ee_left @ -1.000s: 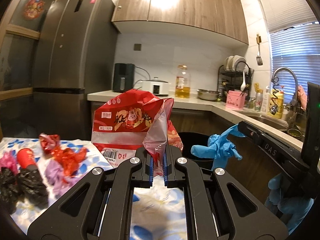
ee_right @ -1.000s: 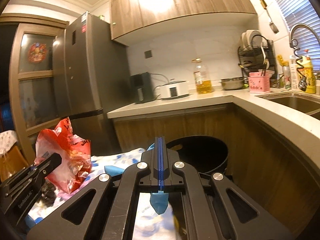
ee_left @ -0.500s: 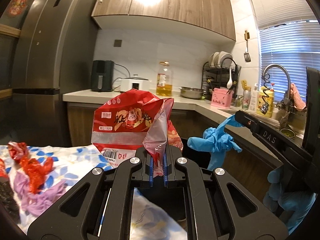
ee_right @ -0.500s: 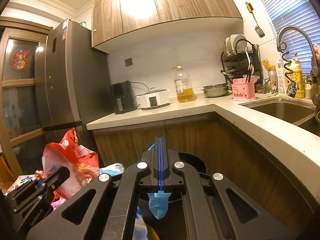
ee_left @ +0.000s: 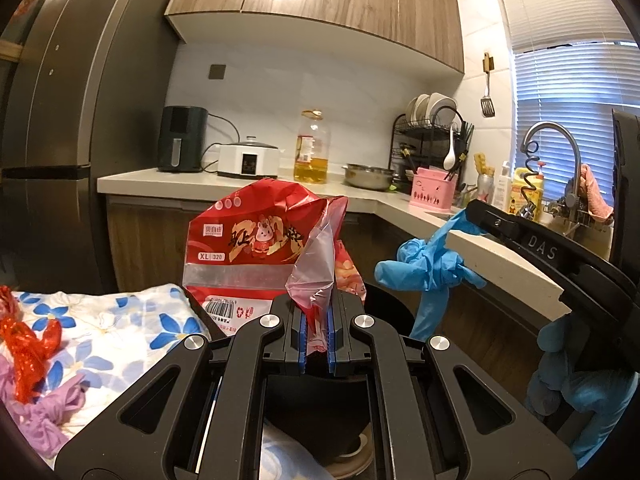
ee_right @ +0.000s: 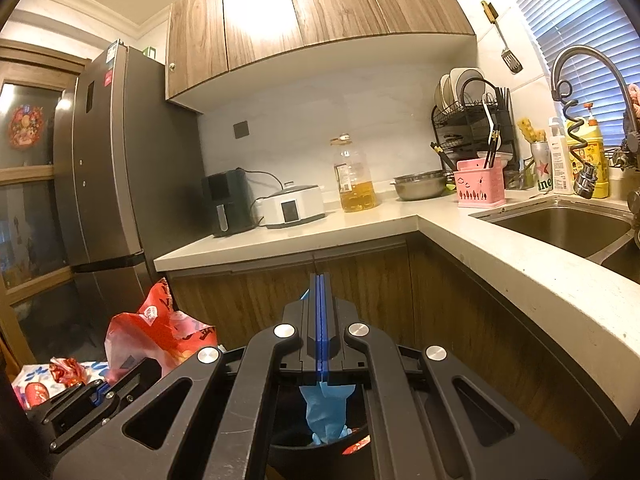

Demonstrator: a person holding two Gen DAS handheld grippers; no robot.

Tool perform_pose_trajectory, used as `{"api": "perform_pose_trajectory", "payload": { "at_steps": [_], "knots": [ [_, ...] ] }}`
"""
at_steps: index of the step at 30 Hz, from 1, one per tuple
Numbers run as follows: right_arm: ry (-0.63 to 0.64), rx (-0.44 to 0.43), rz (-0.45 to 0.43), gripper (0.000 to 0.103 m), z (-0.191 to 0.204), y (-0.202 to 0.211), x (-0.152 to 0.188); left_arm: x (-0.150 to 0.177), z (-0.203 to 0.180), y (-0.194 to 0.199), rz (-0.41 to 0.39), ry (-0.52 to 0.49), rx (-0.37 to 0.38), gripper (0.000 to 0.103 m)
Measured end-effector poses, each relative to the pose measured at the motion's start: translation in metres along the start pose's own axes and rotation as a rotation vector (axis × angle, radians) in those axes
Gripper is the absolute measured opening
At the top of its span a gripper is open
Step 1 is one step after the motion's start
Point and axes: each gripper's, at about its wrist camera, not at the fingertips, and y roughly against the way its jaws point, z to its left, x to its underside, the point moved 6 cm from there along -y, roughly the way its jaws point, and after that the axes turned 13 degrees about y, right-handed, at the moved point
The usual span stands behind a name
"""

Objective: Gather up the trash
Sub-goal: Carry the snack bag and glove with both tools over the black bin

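The red snack bag [ee_left: 256,248] is crumpled, printed with a cartoon rabbit, an "XL 320" label and a barcode, with a clear band across it. The left gripper [ee_left: 316,336] pinches its torn pinkish edge, holding it up above the black trash bin [ee_left: 384,300]. The right gripper [ee_right: 321,344] is clamped on a crumpled blue glove [ee_right: 326,416] that dangles over the bin's mouth. The gripper bodies cover most of the bin, so its contents are hard to make out. Red and purple scraps [ee_left: 32,356] lie on the floral cloth [ee_left: 120,328].

Black claw [ee_left: 316,334] w/ blue pads [ee_left: 303,338], silver screws, "DAS" marking.
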Motion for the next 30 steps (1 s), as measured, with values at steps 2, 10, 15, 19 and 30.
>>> {"api": "perform_pose_trajectory", "payload": {
  "at_steps": [2, 10, 15, 19, 30],
  "knots": [
    [0.003, 0.002, 0.007, 0.001, -0.001, -0.004, 0.002, 0.003, 0.0, -0.005, 0.007, 0.001, 0.004, 0.006],
    [0.005, -0.002, 0.032, 0.001, -0.004, -0.02, 0.011, 0.013, 0.002, -0.03, 0.039, 0.011, 0.015, 0.006],
    [0.01, -0.008, 0.05, 0.001, -0.005, -0.029, 0.016, 0.019, 0.003, -0.044, 0.06, 0.007, 0.022, 0.006],
    [0.007, -0.012, 0.062, 0.001, -0.006, -0.035, 0.019, 0.023, 0.003, -0.052, 0.075, 0.008, 0.029, 0.007],
    [0.011, -0.021, 0.093, 0.001, -0.007, -0.048, 0.027, 0.032, 0.004, -0.069, 0.111, 0.009, 0.043, 0.008]
  ]
}}
